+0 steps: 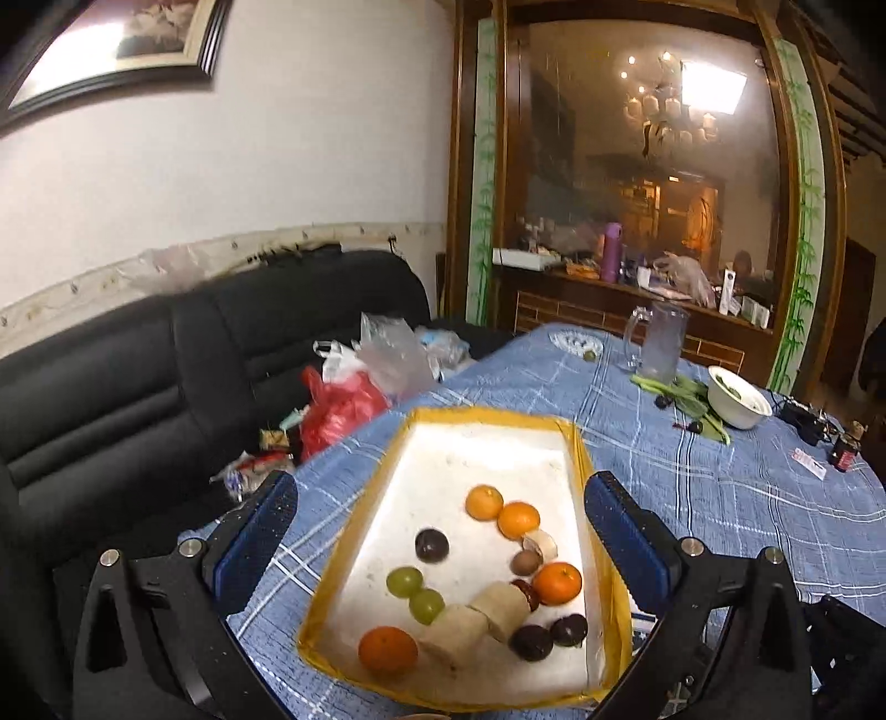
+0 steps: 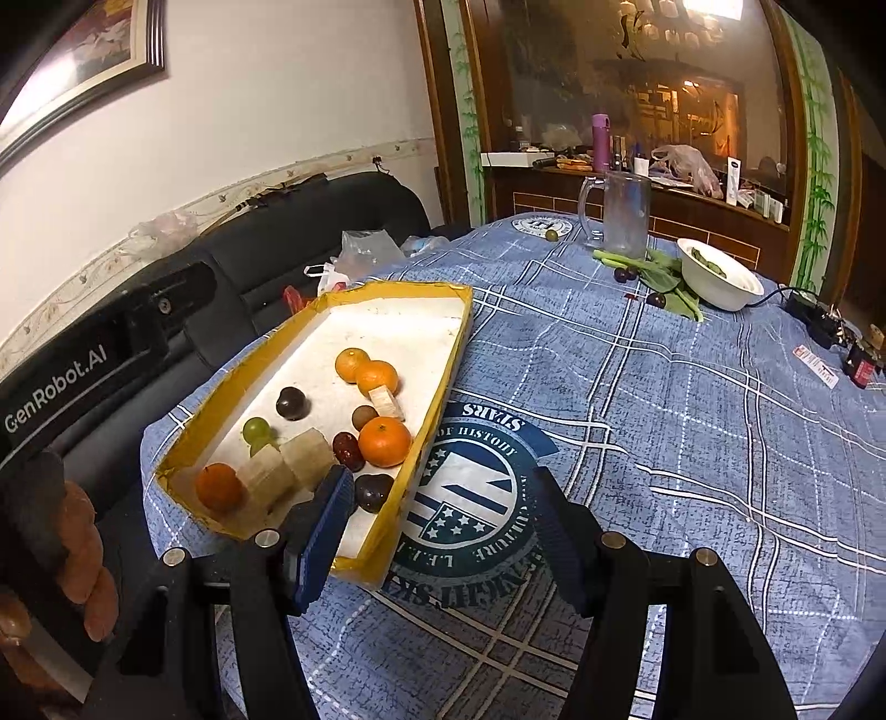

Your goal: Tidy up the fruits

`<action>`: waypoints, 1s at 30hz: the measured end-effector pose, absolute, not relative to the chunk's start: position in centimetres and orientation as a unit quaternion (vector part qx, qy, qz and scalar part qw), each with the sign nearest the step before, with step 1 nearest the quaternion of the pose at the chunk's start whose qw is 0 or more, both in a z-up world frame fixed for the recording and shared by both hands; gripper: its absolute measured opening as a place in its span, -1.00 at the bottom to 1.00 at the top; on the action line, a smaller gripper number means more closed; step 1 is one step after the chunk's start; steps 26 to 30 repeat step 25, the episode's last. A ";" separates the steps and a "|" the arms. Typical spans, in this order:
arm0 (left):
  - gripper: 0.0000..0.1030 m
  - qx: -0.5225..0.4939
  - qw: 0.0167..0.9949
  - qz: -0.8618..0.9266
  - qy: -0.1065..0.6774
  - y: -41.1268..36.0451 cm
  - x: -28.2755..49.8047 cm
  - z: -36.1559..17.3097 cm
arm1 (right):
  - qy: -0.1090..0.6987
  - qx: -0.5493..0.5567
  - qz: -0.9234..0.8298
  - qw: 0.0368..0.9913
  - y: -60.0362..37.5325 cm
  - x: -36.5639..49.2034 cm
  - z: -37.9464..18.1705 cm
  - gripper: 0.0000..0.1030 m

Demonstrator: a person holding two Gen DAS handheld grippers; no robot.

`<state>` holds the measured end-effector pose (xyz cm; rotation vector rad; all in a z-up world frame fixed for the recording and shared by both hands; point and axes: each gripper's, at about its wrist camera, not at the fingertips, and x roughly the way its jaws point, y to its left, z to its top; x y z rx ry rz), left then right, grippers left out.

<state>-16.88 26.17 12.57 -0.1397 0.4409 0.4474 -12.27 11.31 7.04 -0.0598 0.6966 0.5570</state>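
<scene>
Round glossy fruits (image 1: pixel 501 565) in yellow-rimmed foam tray (image 1: pixel 360 526); both grippers' ribbed pads apart, empty.

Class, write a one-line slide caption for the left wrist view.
Open left tongs hover over a yellow-rimmed tray of oranges, grapes and plums on a blue tablecloth.

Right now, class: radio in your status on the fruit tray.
Left tongs open, empty, over tray. Right tongs open, empty, straddling tray edge. Stray dark fruit by bowl.

Around you stood a white wall with a dark-framed picture (image 1: pixel 119 41), a black leather sofa (image 1: pixel 166 354), a wood-framed glass cabinet (image 1: pixel 648 166) reflecting chandelier light, a blue checked tablecloth (image 2: pixel 692 415).
</scene>
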 end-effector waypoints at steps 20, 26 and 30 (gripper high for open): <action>1.00 -0.113 0.918 0.196 0.325 28.0 -14.7 8.9 | 0.365 -0.054 0.255 0.894 13.3 -10.2 5.8 0.46; 1.00 -0.133 0.911 0.186 0.342 28.6 -14.5 8.6 | 0.371 -0.056 0.259 0.890 13.6 -9.9 5.5 0.48; 1.00 -0.133 0.911 0.186 0.342 28.6 -14.5 8.6 | 0.371 -0.056 0.259 0.890 13.6 -9.9 5.5 0.48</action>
